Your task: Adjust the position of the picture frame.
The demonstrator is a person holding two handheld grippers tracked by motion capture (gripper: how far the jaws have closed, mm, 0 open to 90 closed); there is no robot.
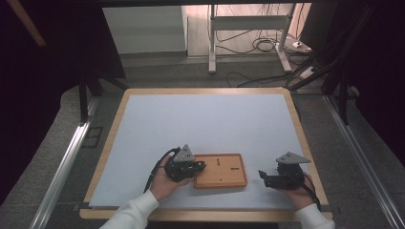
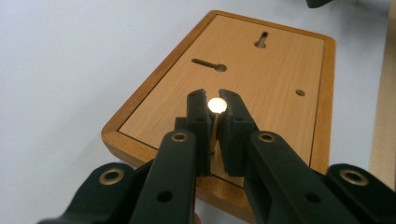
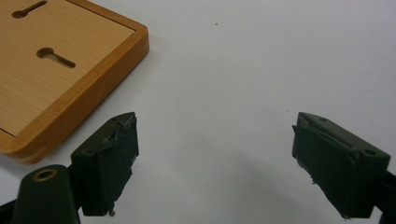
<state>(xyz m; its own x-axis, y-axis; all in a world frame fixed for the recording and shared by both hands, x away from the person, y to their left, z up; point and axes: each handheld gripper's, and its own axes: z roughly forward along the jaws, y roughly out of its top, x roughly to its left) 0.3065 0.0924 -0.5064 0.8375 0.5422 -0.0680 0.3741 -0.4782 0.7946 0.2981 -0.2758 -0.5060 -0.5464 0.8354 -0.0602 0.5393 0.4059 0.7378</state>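
Note:
A flat wooden board (image 1: 224, 171) with a raised rim lies on the white mat near the front edge. Two keyhole slots (image 2: 208, 64) and a small round hole (image 2: 300, 93) are cut into its face. My left gripper (image 1: 200, 166) hovers over the board's left end, shut on a thin brass pin (image 2: 217, 105) with a shiny round head, gripped upright between the pads (image 2: 201, 112). My right gripper (image 1: 262, 176) rests to the right of the board, apart from it. In the right gripper view its jaws (image 3: 215, 123) stand wide open over bare mat, with the board's corner (image 3: 56, 84) at the upper left.
The white mat (image 1: 205, 124) covers a wood-rimmed table (image 1: 111, 124). Beyond the far edge stand a white metal stand (image 1: 248, 28) and cables on the floor (image 1: 262, 45). Metal rails (image 1: 62, 167) run along both sides of the table.

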